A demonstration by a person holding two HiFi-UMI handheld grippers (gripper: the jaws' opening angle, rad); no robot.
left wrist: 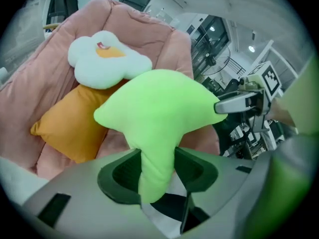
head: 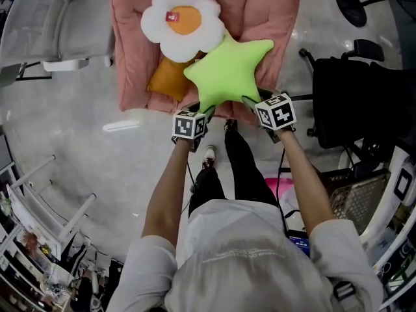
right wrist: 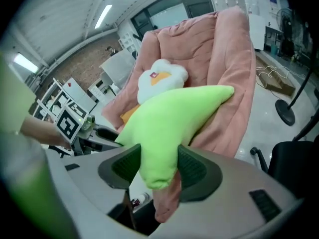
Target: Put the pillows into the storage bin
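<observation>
The green star pillow [head: 227, 70] is held at the near edge of the pink padded bin [head: 273, 18], with two of its lower points pinched; one point is clamped between the jaws of the left gripper [left wrist: 157, 171], the other between the jaws of the right gripper [right wrist: 159, 166], where a fold of pink fabric is also seen below the tip. The star's upper edge is overlapped with the white flower pillow [head: 182, 21], which is laid toward the far end of the bin; the orange pillow [head: 170, 78] is partly covered by both, near the bin's left edge. A black office chair [head: 351, 103] is seen on the grey floor [head: 78, 142] beyond the bin's right side.
</observation>
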